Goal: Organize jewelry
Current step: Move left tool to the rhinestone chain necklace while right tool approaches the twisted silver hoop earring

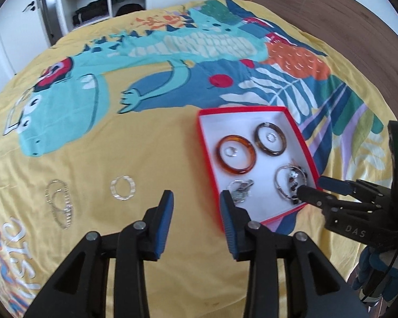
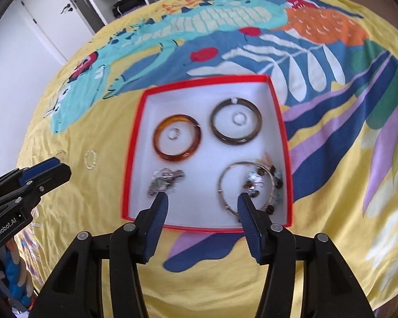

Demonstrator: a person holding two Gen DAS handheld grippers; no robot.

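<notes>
The bed (image 2: 331, 238), under a yellow cover printed with a crocodile, carries everything and lies below both tools. On it, just ahead of the right hand-held gripper (image 2: 203, 202) and ahead-right of the left hand-held gripper (image 1: 196, 198), sits the red box (image 2: 135, 143) with a white floor, open on top, probably so pieces can be dropped straight in. Both grippers point steeply down with jaws moderately wide and nothing between the pads; the right one hangs over the box's near edge, the left one over bare cover just left of the box. Inside, the pieces are spread apart rather than heaped, which looks deliberate: an amber bangle (image 2: 177, 141) far-left and a dark bangle (image 2: 236, 122) far-right, each with a small ring (image 2: 174, 133) laid in its centre, a way to save room. Nearer the right gripper, a wire bracelet (image 2: 248, 186) with beads lies by its right finger and a silver clump (image 2: 164, 181), too blurred to name, by its left finger. Two pieces are not yet boxed, both left of the left gripper: a clear bracelet (image 1: 122, 188) near it and a silver chain (image 1: 59, 202) further left. I judge these are next.
</notes>
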